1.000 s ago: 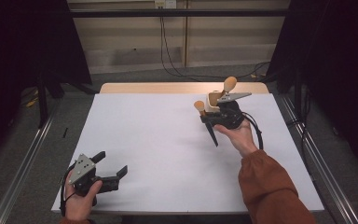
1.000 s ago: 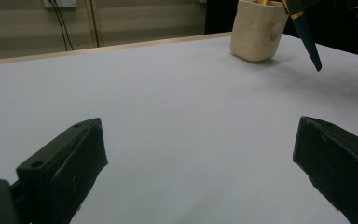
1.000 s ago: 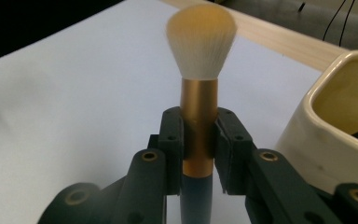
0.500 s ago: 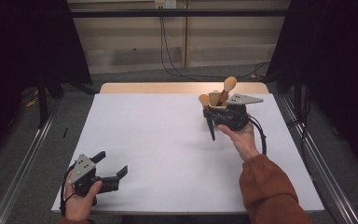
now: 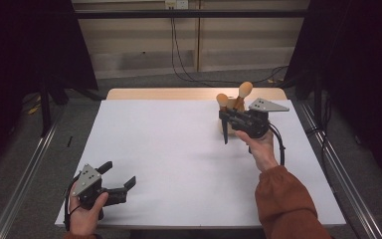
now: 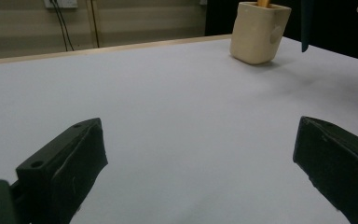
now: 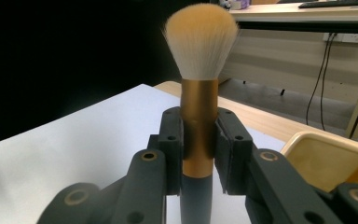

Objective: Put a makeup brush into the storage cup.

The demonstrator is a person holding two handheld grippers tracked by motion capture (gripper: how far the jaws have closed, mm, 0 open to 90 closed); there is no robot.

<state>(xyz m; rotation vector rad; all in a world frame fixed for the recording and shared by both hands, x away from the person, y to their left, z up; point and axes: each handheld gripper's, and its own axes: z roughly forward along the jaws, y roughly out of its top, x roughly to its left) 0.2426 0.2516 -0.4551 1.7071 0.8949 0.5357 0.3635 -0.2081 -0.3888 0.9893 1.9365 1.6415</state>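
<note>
Nearest to you, at the front left corner of the white desk (image 5: 179,149), your left hand (image 5: 85,215) holds the left gripper (image 5: 117,180) low over the surface. Its fingers (image 6: 65,163) stand wide apart with nothing between them; in the left gripper view bare white desk lies between the two black pads.

Farther out, on the right half of the desk, your right hand (image 5: 261,149) comes up from an orange-brown sleeve (image 5: 288,204) and holds the right gripper (image 5: 224,113) raised above the surface. Its fingers (image 7: 172,140) are clamped on the makeup brush (image 7: 199,93), pressing on the gold-brown ferrule from both sides. In the right gripper view the brush stands upright between them, its pale bristle head above the pads and its dark handle running down below them. In the high view that dark handle hangs down from the gripper, its tip clear of the desk.

Just beyond the right gripper stands the cream holder (image 6: 257,32), near the far edge of the desk. A second brush (image 5: 244,90) sticks up out of it, bristle head uppermost, just beside the one you hold.
</note>
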